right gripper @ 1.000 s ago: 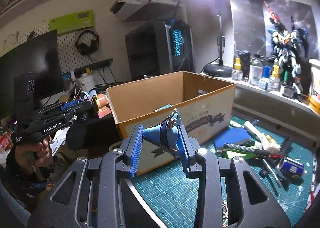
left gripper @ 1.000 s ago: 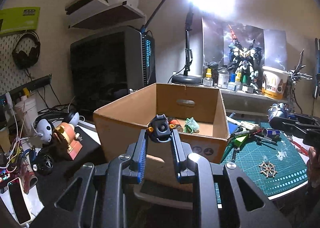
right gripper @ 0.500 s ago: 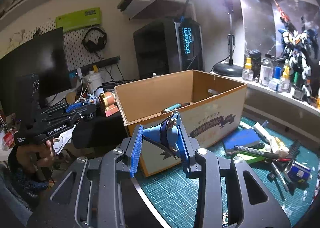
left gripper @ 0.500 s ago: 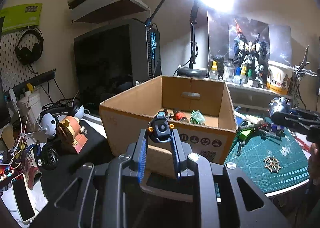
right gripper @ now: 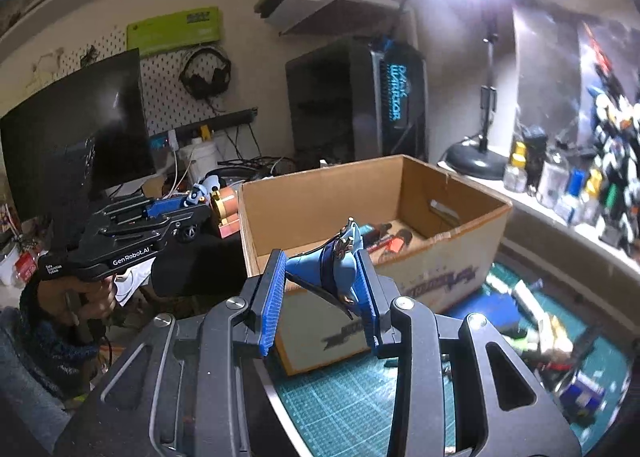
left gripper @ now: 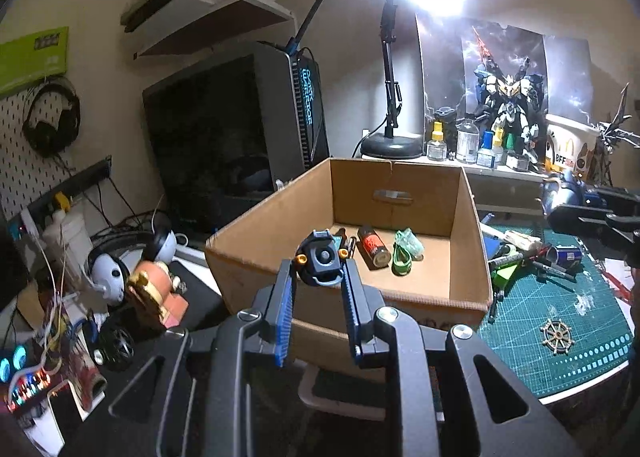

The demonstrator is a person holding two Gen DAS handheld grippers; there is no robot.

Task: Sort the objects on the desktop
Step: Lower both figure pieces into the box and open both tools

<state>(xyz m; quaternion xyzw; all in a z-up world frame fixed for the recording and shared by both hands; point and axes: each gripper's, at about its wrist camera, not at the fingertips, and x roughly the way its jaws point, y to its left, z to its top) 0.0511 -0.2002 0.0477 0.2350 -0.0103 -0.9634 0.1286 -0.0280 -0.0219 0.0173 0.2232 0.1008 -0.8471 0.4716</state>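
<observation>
My left gripper (left gripper: 318, 277) clamps one dark-blue part (left gripper: 320, 261); my right gripper (right gripper: 322, 271) clamps one blue winged piece (right gripper: 340, 263). Both hang near the one cardboard box (left gripper: 468, 225); I judge each should clear the rim before release. Inside: one red-labelled cylinder (left gripper: 373, 253), one green piece (left gripper: 406, 251).
</observation>
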